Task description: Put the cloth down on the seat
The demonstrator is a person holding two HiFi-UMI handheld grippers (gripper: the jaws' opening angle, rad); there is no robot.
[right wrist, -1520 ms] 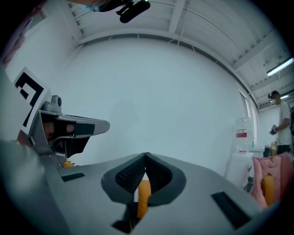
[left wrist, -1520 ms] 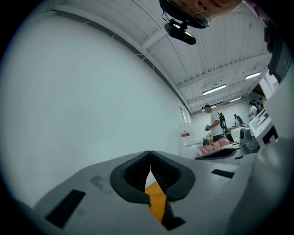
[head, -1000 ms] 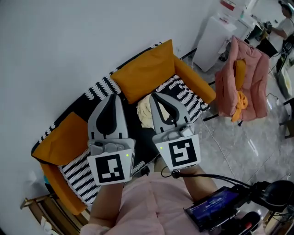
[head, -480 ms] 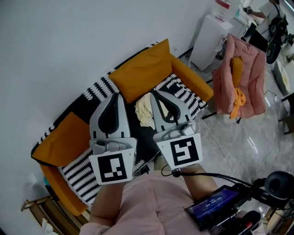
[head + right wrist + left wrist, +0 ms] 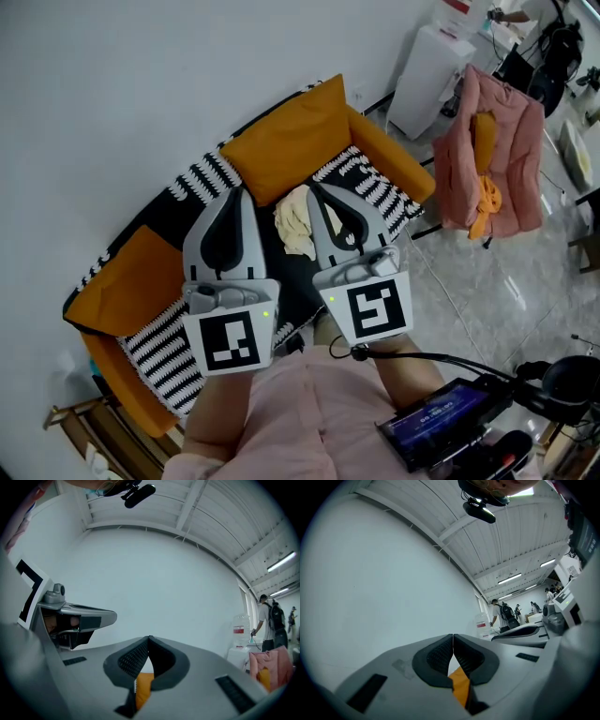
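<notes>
A crumpled pale yellow cloth (image 5: 292,222) lies on the sofa seat (image 5: 164,352), which has a black-and-white striped cover, just below the orange back cushion (image 5: 291,145). My right gripper partly hides it. In the head view my left gripper (image 5: 236,193) and right gripper (image 5: 314,190) are held side by side above the seat, both shut with nothing in them. The cloth shows between the two grippers. The left gripper (image 5: 453,637) and the right gripper (image 5: 149,639) each point up at the white wall, pads pressed together, with only a strip of orange cushion (image 5: 460,688) showing below.
Orange armrests (image 5: 389,169) bound the sofa on both sides. A pink jacket (image 5: 492,159) hangs on a stand to the right, beside a white appliance (image 5: 422,80). A device with a lit screen (image 5: 436,422) hangs at lower right. People stand far off (image 5: 504,616).
Both grippers stay shut and almost where they were. The view has shifted slightly, and the cloth lies in the same spot on the seat.
</notes>
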